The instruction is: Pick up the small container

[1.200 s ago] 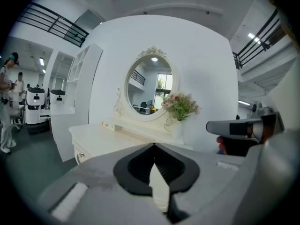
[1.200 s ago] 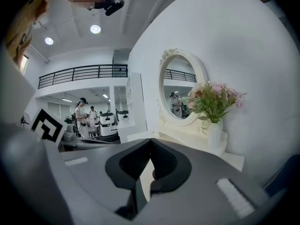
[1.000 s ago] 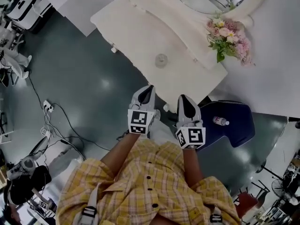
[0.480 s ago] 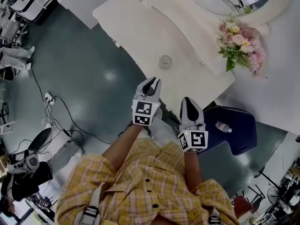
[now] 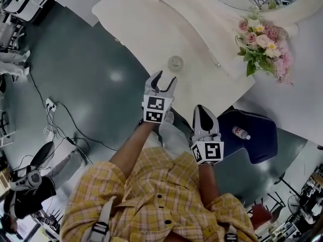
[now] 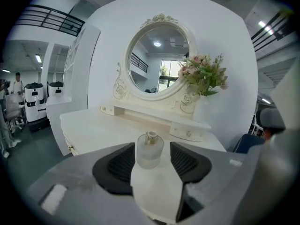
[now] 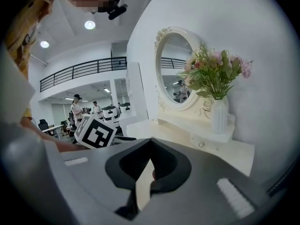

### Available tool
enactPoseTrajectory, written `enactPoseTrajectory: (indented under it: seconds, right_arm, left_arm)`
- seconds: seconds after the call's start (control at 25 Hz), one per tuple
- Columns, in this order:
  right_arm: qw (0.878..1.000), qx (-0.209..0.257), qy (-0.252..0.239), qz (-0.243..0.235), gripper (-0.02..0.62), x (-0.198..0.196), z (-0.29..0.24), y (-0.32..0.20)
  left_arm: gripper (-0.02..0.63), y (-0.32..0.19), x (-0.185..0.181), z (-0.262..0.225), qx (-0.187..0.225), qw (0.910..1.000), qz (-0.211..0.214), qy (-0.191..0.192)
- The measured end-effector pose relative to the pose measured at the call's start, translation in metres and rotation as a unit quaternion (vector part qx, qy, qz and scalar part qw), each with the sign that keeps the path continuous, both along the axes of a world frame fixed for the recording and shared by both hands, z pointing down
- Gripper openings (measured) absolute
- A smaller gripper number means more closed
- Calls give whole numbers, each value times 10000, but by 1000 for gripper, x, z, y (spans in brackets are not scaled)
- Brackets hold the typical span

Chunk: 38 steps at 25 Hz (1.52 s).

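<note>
The small container is a clear glass bottle with a metal neck, upright on the white dressing table. My left gripper hovers at the table's near edge, a short way before the bottle, its jaws opening with nothing between them. In the left gripper view the bottle stands straight ahead, framed by the two dark pads, untouched. My right gripper hangs lower and to the right, off the table, shut and empty; in its own view the right gripper shows its tips meeting.
A vase of pink flowers stands on the table's raised shelf beside an oval mirror. A dark blue chair with a water bottle on it sits right of the table. Cables lie on the floor at left.
My left gripper has moved forward toward the table and bottle, and its jaws have gone from shut to open. The right gripper has stayed about where it was.
</note>
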State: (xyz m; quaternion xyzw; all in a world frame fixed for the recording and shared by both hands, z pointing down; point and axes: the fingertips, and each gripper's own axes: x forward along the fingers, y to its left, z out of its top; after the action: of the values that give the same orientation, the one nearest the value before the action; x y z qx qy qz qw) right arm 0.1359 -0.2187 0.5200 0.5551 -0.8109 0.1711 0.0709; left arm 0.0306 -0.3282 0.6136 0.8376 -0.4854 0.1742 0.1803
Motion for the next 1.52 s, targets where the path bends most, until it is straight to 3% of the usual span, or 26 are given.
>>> enactPoseTrajectory:
  seconds: [0.52, 1.52]
  right_arm:
    - [9997, -200, 143, 5, 3, 15, 23, -6]
    - [9990, -370, 240, -57, 3, 18, 37, -1]
  left_arm:
    - [356, -45, 30, 51, -111, 9987, 277, -414]
    - [370, -75, 45, 93, -163, 9974, 40, -702]
